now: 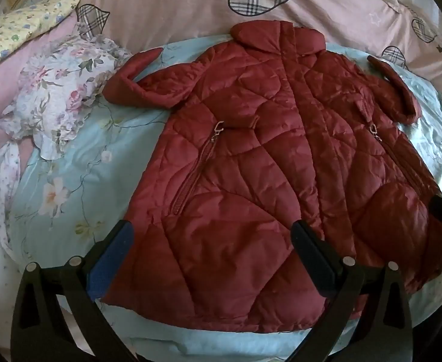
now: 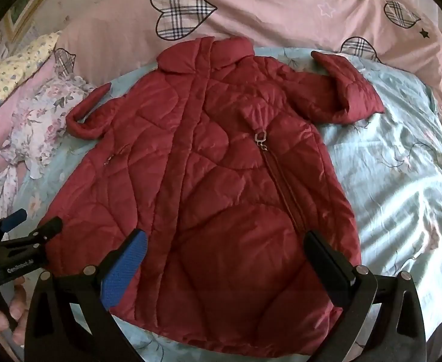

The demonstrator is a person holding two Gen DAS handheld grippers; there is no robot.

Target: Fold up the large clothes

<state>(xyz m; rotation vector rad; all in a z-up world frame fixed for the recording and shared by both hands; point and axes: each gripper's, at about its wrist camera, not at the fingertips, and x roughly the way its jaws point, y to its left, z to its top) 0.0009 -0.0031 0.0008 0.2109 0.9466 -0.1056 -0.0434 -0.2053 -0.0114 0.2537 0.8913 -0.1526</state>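
Left wrist: left gripper (image 1: 210, 239) fingers spread wide, empty, above the coat (image 1: 266, 163) lying flat on the bed (image 1: 79, 163). Right wrist: right gripper (image 2: 225, 249) equally wide, empty — slick padding could slip from 2 fingers.

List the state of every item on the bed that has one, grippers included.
Red quilted coat: spread flat, front up, closed, unfolded, both sleeves bent upward.
Coat pocket zippers: closed.
Left hand-held gripper: open, over the hem, holding nothing.
Right hand-held gripper: open, over the hem, holding nothing.
Pink heart-print quilt: bunched behind the collar.
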